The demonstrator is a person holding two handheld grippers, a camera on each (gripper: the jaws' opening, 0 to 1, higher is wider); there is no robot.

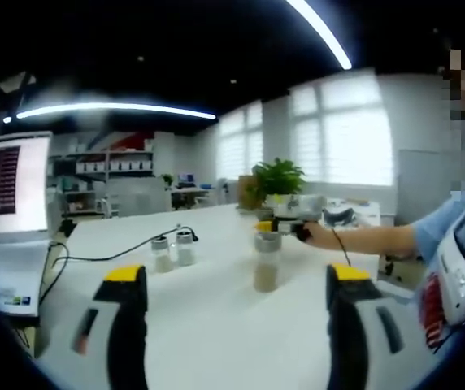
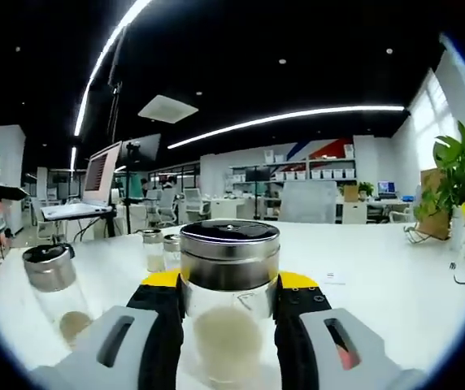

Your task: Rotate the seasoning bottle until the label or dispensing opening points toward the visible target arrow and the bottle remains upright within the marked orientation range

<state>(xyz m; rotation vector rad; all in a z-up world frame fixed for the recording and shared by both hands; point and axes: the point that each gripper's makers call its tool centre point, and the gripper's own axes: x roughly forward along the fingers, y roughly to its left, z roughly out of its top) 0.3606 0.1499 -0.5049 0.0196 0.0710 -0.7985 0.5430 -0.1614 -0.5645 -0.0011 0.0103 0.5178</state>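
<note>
White table [image 1: 216, 325] carries three seasoning bottles; right gripper [image 2: 229, 292] clamps one [image 2: 229, 268].

four seasoning bottles [image 2: 229, 301], one plant [image 1: 277, 177]

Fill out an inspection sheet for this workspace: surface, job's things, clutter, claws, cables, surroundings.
Surface: white table, bare in front of the left claw.
Job's things: seasoning bottle, upright, metal cap, pale powder inside; target arrow not seen.
Clutter: two small jars side by side; another jar beside the gripped bottle.
Claws: right claw shut on the seasoning bottle; left claw open, holding nothing.
Cables: black cable running across the table to the jars.
Surroundings: potted plant, laptop, windows, shelving.
</note>
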